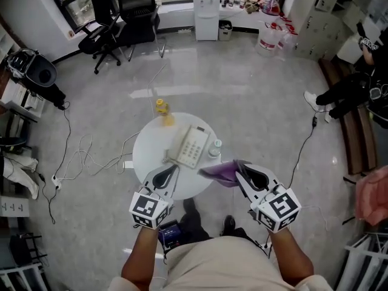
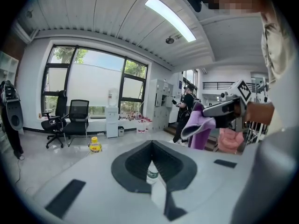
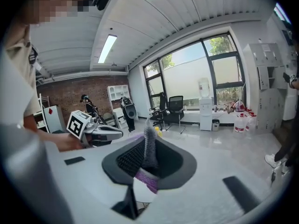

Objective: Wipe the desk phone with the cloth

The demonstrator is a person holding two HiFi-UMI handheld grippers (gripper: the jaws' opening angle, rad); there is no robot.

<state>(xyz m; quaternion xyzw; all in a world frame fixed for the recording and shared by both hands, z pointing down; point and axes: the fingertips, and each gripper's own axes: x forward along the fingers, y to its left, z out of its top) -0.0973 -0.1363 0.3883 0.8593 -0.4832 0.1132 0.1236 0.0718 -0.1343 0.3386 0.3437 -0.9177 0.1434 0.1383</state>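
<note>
- The phone [image 1: 193, 145] lies near the middle of the round table [image 1: 148, 150], set at a slant with its near end towards the person. That puts its whole top face within reach of a wipe from the near edge.
- The right gripper [image 1: 241, 170] pinches the purple cloth [image 1: 221, 170] by one end, so the loose end trails out past the jaws. That free part would probably do the wiping.
- The cloth hangs over the near right edge of the table, close to the phone but apparently not touching it, so wiping looks not yet begun.
- The left gripper [image 1: 171, 170] has its jaws pressed together with nothing between them. It hovers over the near left edge, pointing at the phone, likely ready to steady it.
- A small bottle [image 1: 215, 145] stands just beside the phone's right side, where a careless sweep could knock it.
- A yellow bottle [image 1: 161, 107] stands at the far edge, clear of the work.
</note>
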